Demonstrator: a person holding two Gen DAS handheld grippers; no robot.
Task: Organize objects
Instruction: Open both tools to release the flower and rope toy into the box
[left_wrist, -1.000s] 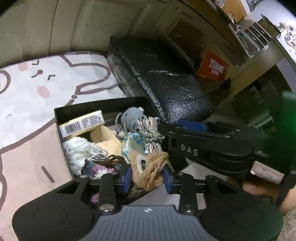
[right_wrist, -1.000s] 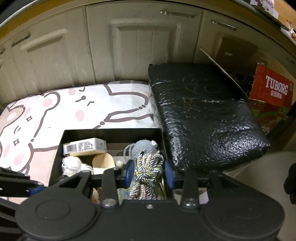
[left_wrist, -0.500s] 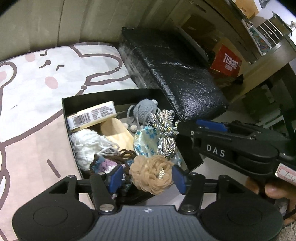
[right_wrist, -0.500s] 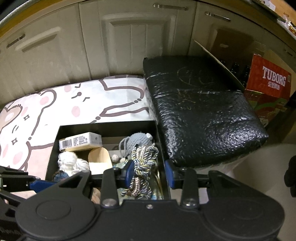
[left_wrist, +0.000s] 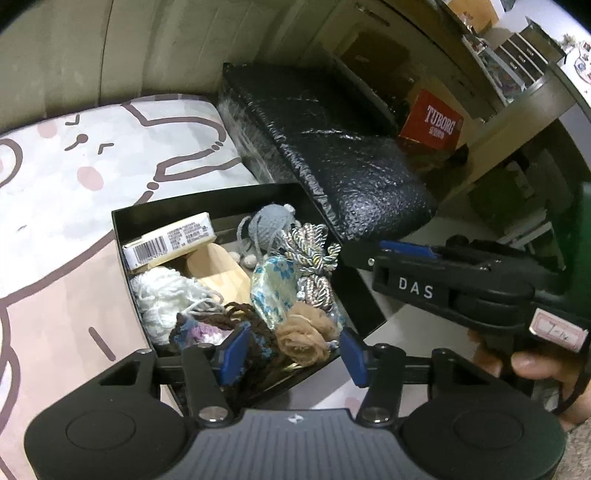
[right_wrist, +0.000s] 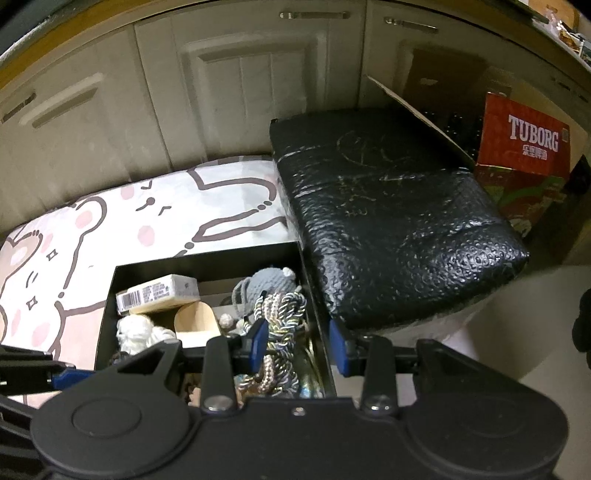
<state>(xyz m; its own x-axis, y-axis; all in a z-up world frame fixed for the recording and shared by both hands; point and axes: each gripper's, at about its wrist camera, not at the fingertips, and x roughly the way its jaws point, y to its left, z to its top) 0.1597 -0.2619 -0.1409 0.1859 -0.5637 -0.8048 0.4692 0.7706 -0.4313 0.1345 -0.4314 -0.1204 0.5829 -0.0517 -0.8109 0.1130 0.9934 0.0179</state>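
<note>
A black open box (left_wrist: 122, 236) on a bear-print mat holds several small things: a barcoded packet (left_wrist: 170, 242), white yarn (left_wrist: 162, 295), a grey crochet toy (left_wrist: 271, 221), a braided cord (left_wrist: 314, 258), a blue floral pouch (left_wrist: 275, 291) and a tan fabric flower (left_wrist: 304, 338). My left gripper (left_wrist: 290, 350) is open above the box's near corner, with the flower lying loose between its fingers. My right gripper (right_wrist: 297, 345) is open over the cord (right_wrist: 280, 325) at the box's (right_wrist: 110, 291) right end, touching nothing I can see. It also shows in the left wrist view (left_wrist: 384, 251).
A black bubble-wrapped block (right_wrist: 388, 229) lies right of the box, touching its far corner. A red Tuborg carton (right_wrist: 532, 144) stands behind it. Cream cabinet doors (right_wrist: 240, 92) run along the back. The bear-print mat (left_wrist: 66, 177) spreads left of the box.
My left gripper opened and let go of the tan flower, which now lies in the box's near corner. Both grippers drew back a little from the box.
</note>
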